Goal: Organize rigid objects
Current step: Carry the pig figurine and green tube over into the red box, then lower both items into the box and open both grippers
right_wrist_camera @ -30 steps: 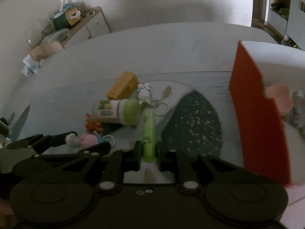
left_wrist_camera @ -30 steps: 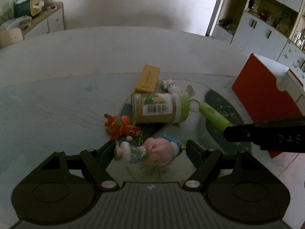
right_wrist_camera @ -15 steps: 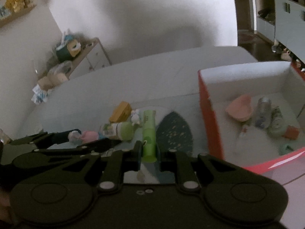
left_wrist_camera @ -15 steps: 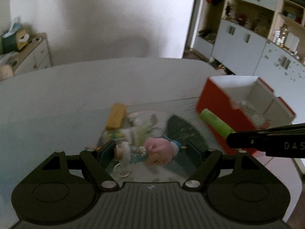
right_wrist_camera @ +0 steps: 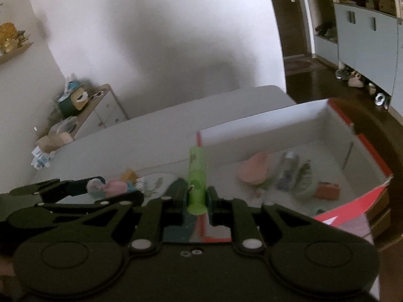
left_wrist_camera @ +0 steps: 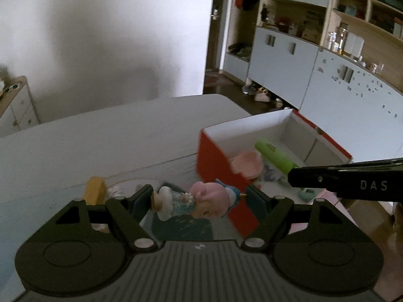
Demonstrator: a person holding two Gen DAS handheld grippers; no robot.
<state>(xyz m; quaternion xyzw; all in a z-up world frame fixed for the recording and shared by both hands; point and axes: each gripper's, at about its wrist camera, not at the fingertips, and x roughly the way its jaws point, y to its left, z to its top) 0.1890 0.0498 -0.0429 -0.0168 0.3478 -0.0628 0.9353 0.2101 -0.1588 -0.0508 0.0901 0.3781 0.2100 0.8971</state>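
Table clutter that filled both views a second ago now lies low and behind; both grippers have lifted their loads toward the red box [left_wrist_camera: 221,161]. Left gripper [left_wrist_camera: 199,201], jaws spread wide, clamps the pink figurine [left_wrist_camera: 201,201] crosswise, its cork base at the left pad and blue tip at the right, short of the box's near wall. A yellow block [left_wrist_camera: 94,191] rests on the table [left_wrist_camera: 100,136]. Right gripper [right_wrist_camera: 197,196], nearly closed, pinches the green tube [right_wrist_camera: 197,173] by its cap end, long axis pointing away over the box's corner. Inside lie a pink dish [right_wrist_camera: 253,171] and small items, blurred.
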